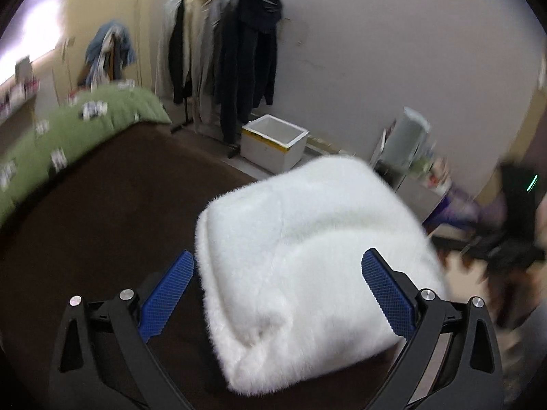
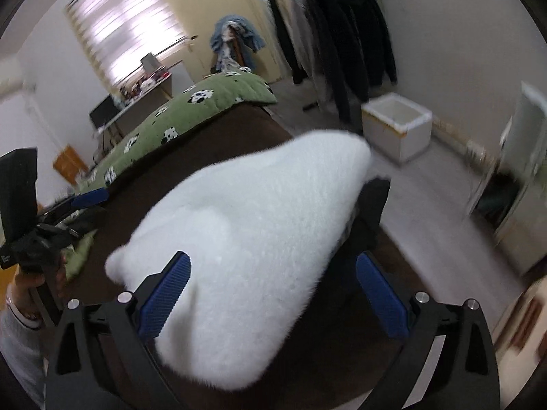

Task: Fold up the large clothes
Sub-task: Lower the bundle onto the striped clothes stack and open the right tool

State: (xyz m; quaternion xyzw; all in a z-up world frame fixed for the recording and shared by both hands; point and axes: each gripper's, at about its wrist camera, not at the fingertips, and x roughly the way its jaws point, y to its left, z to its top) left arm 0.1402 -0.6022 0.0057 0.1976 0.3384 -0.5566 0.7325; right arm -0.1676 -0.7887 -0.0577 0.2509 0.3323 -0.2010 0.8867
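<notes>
That white garment [image 1: 307, 256] looks like fluffy faux fur, the brown bed cover [image 1: 119, 205] matt cloth, tool pads [image 1: 386, 294] ribbed blue plastic.

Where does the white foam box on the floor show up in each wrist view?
Left wrist view: the white foam box sits just above centre, under the clothes rack.
Right wrist view: it is upper right, beyond the folded white fluffy garment.
Shared landmark: the clothes rack.
</notes>
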